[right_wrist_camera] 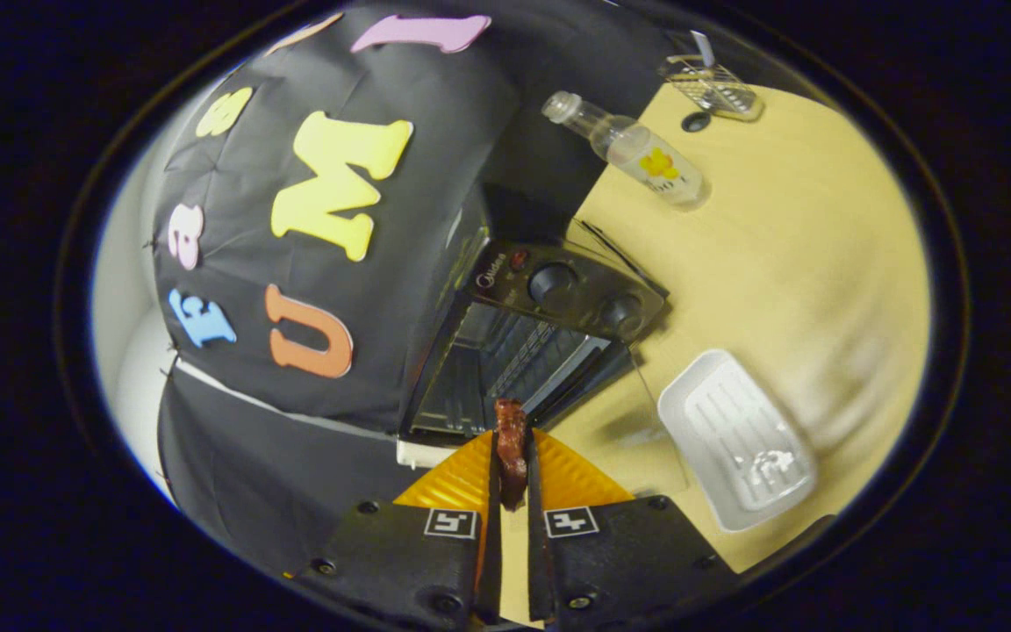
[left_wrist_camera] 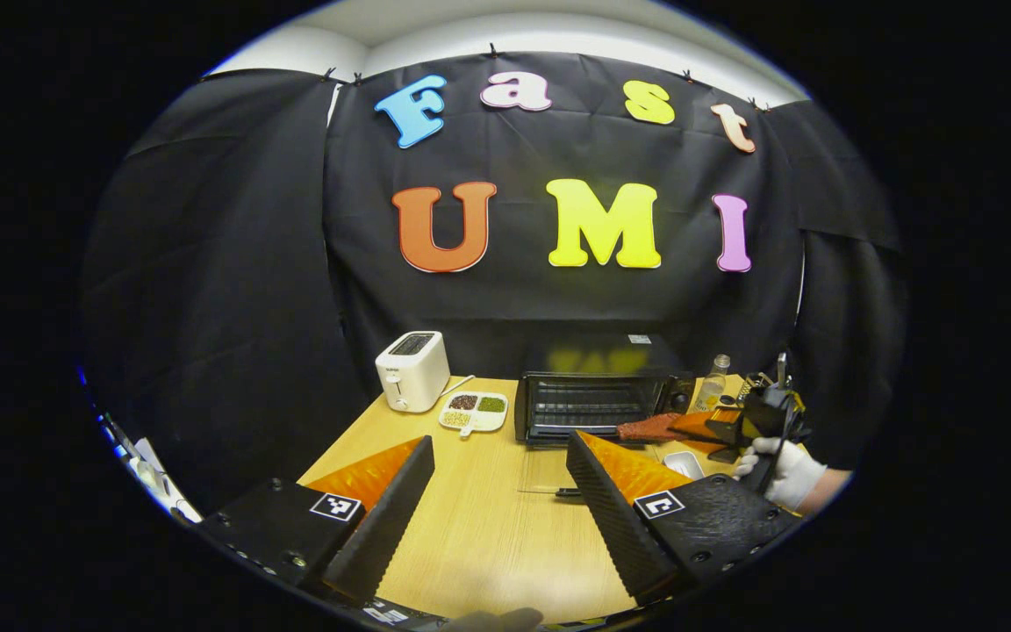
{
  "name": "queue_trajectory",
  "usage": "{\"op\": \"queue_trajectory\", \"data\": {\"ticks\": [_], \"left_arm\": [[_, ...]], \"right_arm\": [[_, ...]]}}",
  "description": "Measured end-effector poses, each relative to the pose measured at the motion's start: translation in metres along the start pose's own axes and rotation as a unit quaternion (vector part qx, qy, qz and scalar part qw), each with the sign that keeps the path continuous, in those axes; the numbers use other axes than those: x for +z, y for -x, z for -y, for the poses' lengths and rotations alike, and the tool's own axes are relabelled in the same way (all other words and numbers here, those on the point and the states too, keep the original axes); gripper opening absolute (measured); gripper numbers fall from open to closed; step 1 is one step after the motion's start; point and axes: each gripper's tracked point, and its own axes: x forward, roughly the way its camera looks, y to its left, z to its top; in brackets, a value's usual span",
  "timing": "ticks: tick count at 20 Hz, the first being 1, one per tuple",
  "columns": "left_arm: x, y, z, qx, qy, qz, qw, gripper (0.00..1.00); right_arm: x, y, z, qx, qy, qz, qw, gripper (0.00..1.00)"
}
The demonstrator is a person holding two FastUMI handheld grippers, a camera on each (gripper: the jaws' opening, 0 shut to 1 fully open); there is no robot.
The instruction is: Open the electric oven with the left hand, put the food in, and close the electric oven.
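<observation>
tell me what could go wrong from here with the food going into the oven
1. The right gripper pinches the reddish-brown food by one end, and most of the strip sticks out, so it could sag or slip before reaching the oven rack.
2. The glass oven door lies open and flat on the table, so a low approach might knock it.
3. The white tray lies close beside the door and could get nudged.

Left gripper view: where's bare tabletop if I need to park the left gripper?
Bare wood lies between the left gripper fingers, running up to the seed dish and toaster. It is crowded at the open oven: its dropped glass door, white tray and right gripper holding the food.
</observation>
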Motion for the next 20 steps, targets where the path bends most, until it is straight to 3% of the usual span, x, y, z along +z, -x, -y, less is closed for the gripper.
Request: {"op": "queue_trajectory", "data": {"ticks": [6, 14, 17, 20], "left_arm": [[-0.011, 0.009, -0.050, 0.026, 0.010, -0.020, 0.999, 0.98], [-0.034, 0.012, -0.102, 0.088, 0.023, -0.054, 0.994, 0.97], [-0.039, 0.006, -0.109, 0.107, 0.021, -0.063, 0.992, 0.97], [-0.036, -0.008, -0.109, 0.103, 0.022, -0.066, 0.992, 0.97]], "right_arm": [[-0.012, -0.071, 0.005, 0.000, -0.099, 0.105, 0.990, 0.15], [0.018, -0.122, 0.002, -0.018, -0.071, 0.171, 0.983, 0.15], [0.019, -0.143, -0.003, -0.016, -0.058, 0.169, 0.984, 0.15], [0.016, -0.151, -0.004, -0.029, -0.019, 0.160, 0.986, 0.19]]}}
